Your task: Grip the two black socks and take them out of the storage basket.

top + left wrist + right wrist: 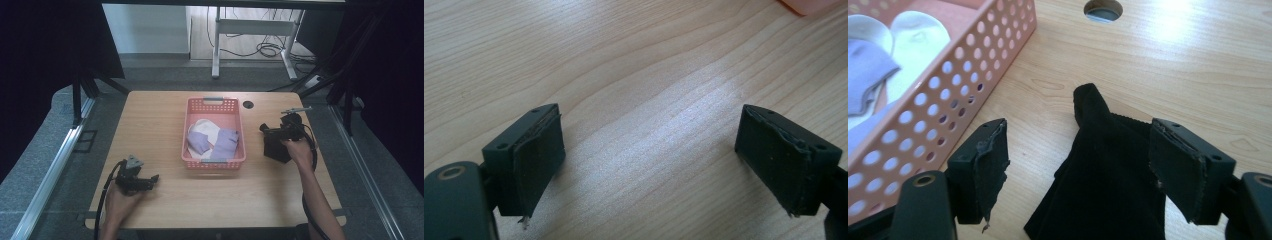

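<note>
Between the spread jaws of the right tongs, a black cloth is lying flat on the table, ungripped, just beside the pink basket wall. Nearer the front edge, the left tongs are gaping over bare wood, well apart from the basket.

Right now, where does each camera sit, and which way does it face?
High view: above the person's side, looking forward and down at the table; both forearms enter below.
Left gripper view: on the left gripper, facing bare wood between open jaws.
Right gripper view: on the right gripper, jaws open around a black cloth.
Shared: the pink basket.
</note>
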{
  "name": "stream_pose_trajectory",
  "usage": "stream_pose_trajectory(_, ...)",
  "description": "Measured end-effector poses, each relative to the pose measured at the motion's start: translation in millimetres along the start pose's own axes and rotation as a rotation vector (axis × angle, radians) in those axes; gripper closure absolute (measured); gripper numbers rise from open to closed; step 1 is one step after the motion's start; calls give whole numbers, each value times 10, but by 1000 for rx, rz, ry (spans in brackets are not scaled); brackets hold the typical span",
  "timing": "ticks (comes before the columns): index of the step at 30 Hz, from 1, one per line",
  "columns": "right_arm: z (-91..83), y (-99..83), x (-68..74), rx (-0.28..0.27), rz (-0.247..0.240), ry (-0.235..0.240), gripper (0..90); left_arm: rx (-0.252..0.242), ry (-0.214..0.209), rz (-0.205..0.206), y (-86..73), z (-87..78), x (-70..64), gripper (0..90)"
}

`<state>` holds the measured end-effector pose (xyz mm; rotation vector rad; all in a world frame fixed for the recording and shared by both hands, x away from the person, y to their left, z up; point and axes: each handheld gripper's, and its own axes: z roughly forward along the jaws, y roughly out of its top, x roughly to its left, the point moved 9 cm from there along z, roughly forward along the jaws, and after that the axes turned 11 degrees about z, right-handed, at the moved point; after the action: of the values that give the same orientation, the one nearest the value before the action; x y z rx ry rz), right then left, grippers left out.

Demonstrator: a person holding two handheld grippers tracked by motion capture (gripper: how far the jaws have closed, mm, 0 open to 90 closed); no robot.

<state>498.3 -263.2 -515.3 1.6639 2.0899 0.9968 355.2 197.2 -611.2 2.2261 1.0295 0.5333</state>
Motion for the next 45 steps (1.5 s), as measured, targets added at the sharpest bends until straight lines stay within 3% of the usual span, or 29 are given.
stream_pose_trajectory(10,-269,-35,110,-12,-41,11,179,1,0,0,0,-1,0,123)
stream_pose_trajectory(25,-518,-179,285,-13,-92,36,148,0,0,-1,0,-1,-1,124)
stream_pose_trajectory(45,-565,-595,474,-10,-98,97,144,-1,2,-2,0,-1,-1,125)
